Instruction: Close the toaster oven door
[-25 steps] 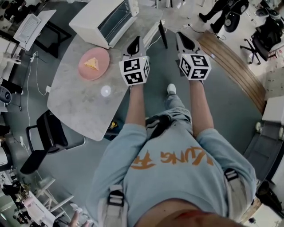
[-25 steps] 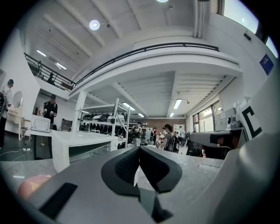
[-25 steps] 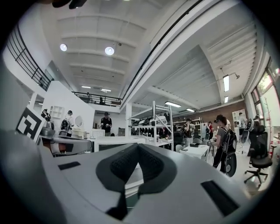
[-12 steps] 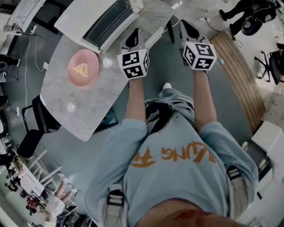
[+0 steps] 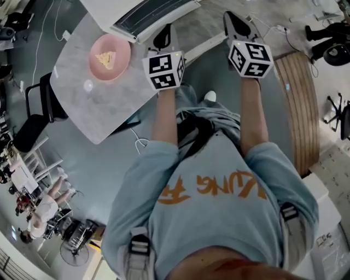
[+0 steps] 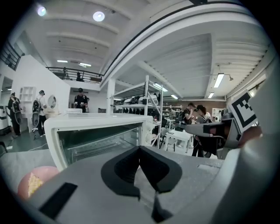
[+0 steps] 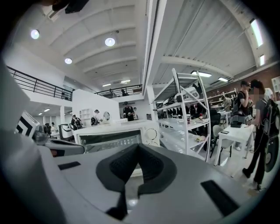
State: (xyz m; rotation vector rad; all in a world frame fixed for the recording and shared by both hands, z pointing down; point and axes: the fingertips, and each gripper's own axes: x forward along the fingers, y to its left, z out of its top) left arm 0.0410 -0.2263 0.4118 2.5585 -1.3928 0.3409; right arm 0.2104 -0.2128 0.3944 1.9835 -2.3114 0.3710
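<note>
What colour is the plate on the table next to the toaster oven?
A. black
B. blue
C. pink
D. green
C: the plate on the table is pink, with a yellowish piece of food lying on it.

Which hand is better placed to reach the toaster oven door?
Probably left. The left gripper hangs over the table just in front of the toaster oven; the right gripper is farther off to the side.
</note>
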